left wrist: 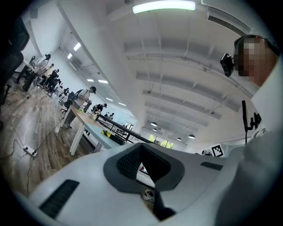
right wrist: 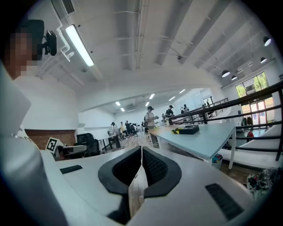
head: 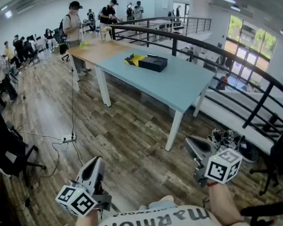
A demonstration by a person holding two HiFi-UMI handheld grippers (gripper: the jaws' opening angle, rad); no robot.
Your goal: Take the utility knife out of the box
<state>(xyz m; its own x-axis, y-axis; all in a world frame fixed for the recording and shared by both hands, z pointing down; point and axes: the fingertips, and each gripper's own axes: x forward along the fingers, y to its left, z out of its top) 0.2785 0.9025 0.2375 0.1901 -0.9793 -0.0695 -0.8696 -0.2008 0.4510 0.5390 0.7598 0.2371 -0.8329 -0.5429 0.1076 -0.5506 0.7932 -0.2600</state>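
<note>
1. Head view: one flat black box (head: pixel 153 63) near the far edge of one pale-blue tabletop (head: pixel 183 86); utility knife too small to discern.
2. Two tongs: left tongs (head: pixel 97 160), right tongs (head: pixel 189 140), both closed, empty.
3. Bare wooden floor (head: pixel 130 133) lies between tongs and tabletop.

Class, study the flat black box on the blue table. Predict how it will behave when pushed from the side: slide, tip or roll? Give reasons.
The black box looks low and wide, so it would probably slide rather than tip. Its flat faces and straight edges make rolling unlikely. The table top looks smooth, so it may skid easily.
</note>
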